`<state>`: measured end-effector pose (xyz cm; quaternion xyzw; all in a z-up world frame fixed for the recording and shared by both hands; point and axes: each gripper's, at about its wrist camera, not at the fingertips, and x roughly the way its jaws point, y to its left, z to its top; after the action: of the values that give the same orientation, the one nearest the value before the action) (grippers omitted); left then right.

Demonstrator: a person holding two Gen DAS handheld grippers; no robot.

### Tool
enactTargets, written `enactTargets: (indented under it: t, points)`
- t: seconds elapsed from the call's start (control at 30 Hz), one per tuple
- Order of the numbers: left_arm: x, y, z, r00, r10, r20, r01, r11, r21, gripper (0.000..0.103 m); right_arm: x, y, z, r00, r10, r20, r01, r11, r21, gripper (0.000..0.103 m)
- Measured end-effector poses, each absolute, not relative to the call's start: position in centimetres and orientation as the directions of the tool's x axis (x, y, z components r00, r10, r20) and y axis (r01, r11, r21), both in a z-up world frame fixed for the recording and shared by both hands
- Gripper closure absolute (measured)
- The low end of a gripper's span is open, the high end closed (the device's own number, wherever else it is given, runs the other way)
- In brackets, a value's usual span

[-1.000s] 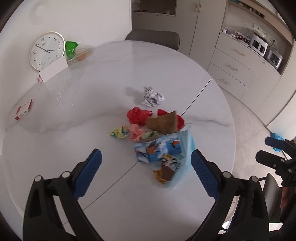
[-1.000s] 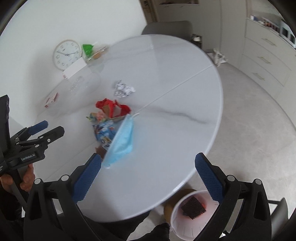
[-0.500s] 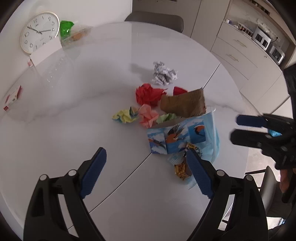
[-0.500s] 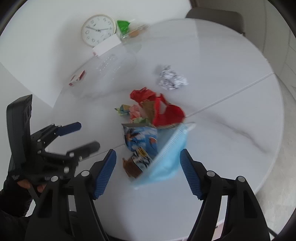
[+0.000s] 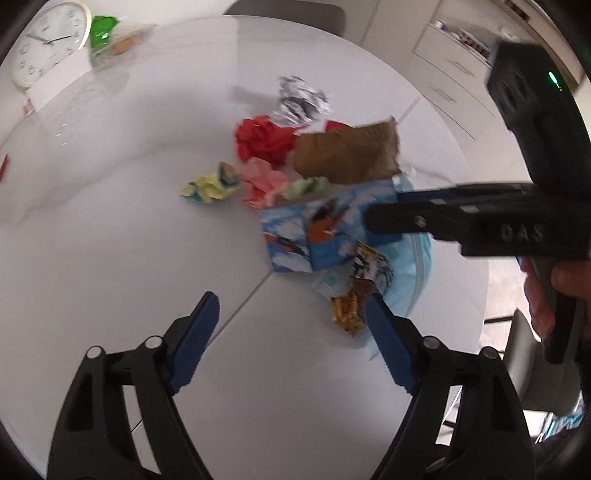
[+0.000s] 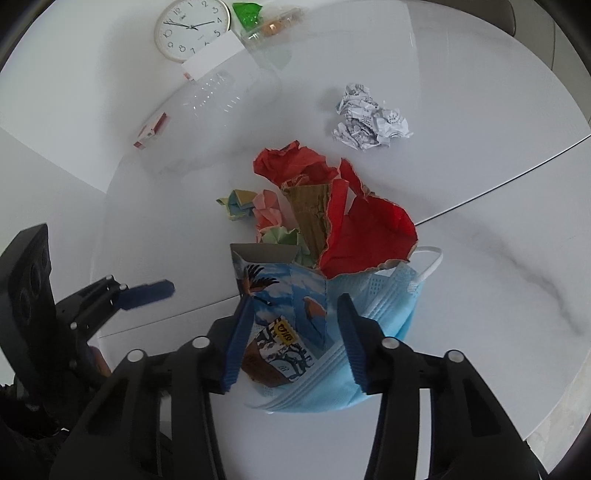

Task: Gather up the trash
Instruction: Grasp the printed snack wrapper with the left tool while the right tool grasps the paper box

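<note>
Over the trash pile (image 6: pixel 306 236) at the white table's (image 6: pixel 480 129) near edge, both my grippers have dropped closer; the right gripper (image 6: pixel 295 332) is closing around the bird carton (image 6: pixel 291 291) and mask (image 6: pixel 384 295), the left gripper (image 5: pixel 291 339) narrowing over bare tabletop. Clock (image 6: pixel 192 27) leans far left.

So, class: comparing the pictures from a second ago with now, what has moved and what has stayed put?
Both grippers came down toward the trash pile, jaws closing. The right gripper now straddles the blue bird box and snack wrapper on the face mask, not yet gripping. The left gripper holds nothing. The trash itself stayed put.
</note>
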<state>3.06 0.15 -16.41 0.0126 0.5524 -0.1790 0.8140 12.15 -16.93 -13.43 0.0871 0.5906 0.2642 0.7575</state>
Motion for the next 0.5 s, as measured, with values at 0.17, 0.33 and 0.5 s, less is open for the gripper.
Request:
enactTargets:
  t: [0.17,0.33,0.5]
  points:
    - [3.2,-1.2,-17.1,0.296,-0.318,-0.901,0.354,0.912,-0.206,0.036,12.6,-16.5,-13.9,0.143,0.496,-0.857,-0.308,0.845,0.437,0.071]
    - [3.1,-2.3,-17.3,0.283,-0.343,-0.896,0.405,0.889,-0.213,0.046,12.7,-16.3,-13.5,0.140,0.519,-0.843,-0.322,0.829,0.457,0.093]
    - [3.1,-2.5,-18.0,0.257,-0.371,-0.892,0.401,0.881,-0.252,0.063,12.6,-15.4,-12.6,0.152,0.542,-0.827,-0.347,0.812,0.469,0.099]
